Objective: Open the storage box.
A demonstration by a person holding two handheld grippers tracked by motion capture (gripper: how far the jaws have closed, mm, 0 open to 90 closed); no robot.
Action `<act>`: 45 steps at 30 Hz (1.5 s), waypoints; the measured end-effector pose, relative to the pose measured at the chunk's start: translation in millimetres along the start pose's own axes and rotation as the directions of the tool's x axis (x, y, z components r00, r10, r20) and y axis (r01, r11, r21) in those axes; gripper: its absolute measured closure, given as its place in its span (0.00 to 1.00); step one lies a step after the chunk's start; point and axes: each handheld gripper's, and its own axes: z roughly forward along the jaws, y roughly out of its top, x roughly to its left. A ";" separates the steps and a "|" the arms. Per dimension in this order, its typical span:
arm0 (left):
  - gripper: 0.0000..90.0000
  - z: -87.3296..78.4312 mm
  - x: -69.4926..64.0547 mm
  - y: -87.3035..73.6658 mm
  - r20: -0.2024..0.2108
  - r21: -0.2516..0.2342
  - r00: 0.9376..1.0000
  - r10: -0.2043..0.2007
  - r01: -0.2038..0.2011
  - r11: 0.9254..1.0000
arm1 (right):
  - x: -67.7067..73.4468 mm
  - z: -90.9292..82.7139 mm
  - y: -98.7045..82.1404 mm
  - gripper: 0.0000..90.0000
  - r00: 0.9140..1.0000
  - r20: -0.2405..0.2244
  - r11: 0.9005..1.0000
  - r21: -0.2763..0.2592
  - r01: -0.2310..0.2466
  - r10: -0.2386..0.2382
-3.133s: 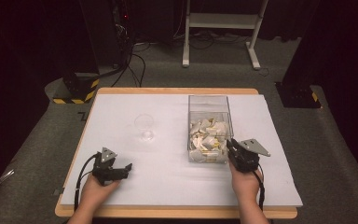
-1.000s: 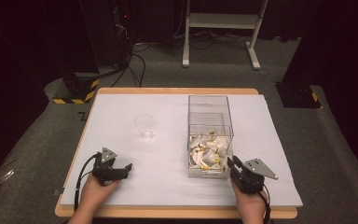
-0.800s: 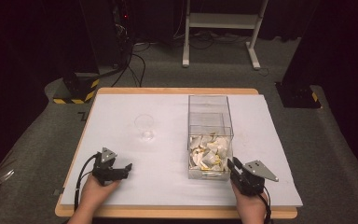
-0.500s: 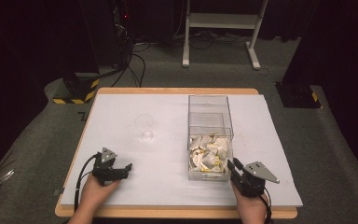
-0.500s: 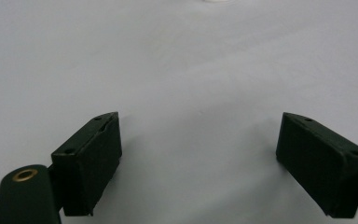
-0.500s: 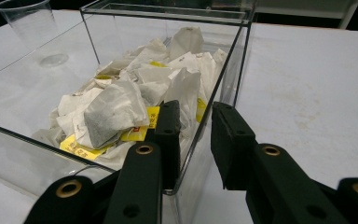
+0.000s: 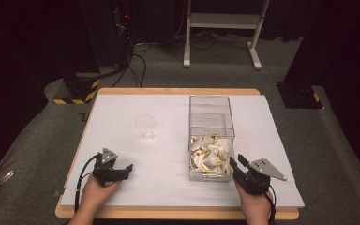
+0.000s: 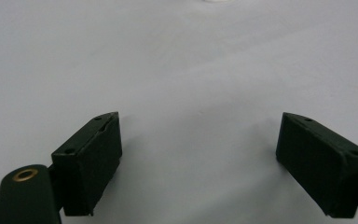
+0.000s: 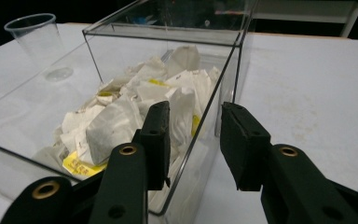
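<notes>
The white surface (image 7: 122,112) carried a clear box (image 7: 211,136) right of centre, its near end heaped with tea bags (image 7: 211,157). A clear plastic cup (image 7: 146,128) stood upright well to the box's left. The right hand-held gripper (image 7: 234,162) sat at the box's near right corner, its jaws just opening, straddling the box wall without pressing it. The left hand-held gripper (image 7: 127,168) rested spread wide on the bare surface, holding nothing.
</notes>
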 end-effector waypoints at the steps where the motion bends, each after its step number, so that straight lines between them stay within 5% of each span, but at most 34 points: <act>1: 0.16 -0.1 0.0 0.0 0.000 0.001 1.000 0.001 -0.001 1.000 | -0.6 0.1 1.9 0.69 1.000 0.000 1.000 -0.004 0.003 -0.003; 18: 0.16 0.0 0.2 0.1 0.000 0.001 1.000 0.001 -0.001 1.000 | -32.5 12.9 7.2 0.64 0.998 0.061 1.000 -0.010 -0.014 0.015; 45: 0.16 0.1 1.4 0.8 0.007 0.005 1.000 -0.002 0.002 1.000 | -59.1 33.3 -32.5 0.58 0.990 0.140 0.991 0.134 -0.014 -0.005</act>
